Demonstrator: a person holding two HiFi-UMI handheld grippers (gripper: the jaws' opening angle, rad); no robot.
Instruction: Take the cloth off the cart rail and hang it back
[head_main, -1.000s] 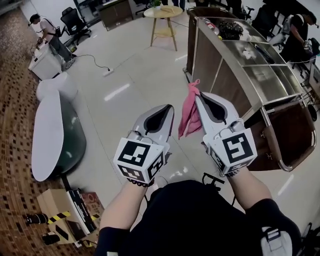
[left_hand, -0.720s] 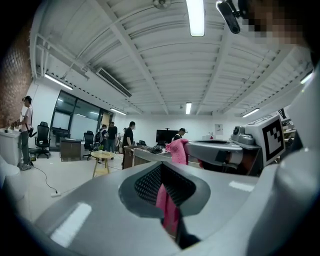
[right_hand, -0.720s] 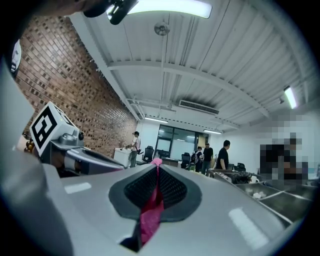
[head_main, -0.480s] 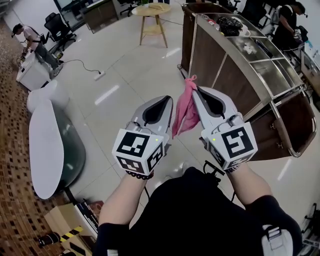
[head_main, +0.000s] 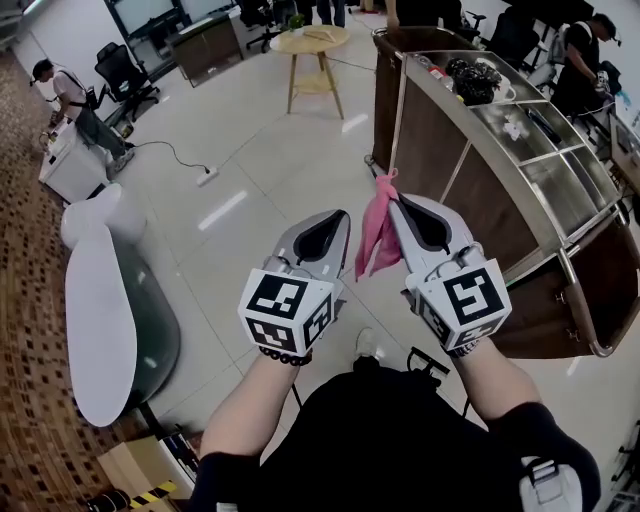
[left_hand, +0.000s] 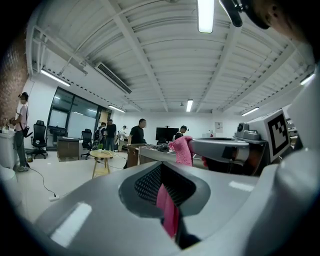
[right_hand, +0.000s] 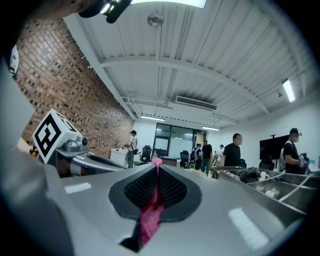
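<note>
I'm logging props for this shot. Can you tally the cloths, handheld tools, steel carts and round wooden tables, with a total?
pink cloth: 1
tools: 2 (left tool, right tool)
steel cart: 1
round wooden table: 1
Total: 5

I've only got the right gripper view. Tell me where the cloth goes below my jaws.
Observer: In the head view the pink cloth drapes down from the right gripper into the gap beside the left gripper. It is held in the air, not on the cart.
Operator: Now locate the rail for me.
Observer: A curved metal rail wraps the cart's near end, off to the right of your gripper. No cloth hangs on the stretch that shows.
</note>
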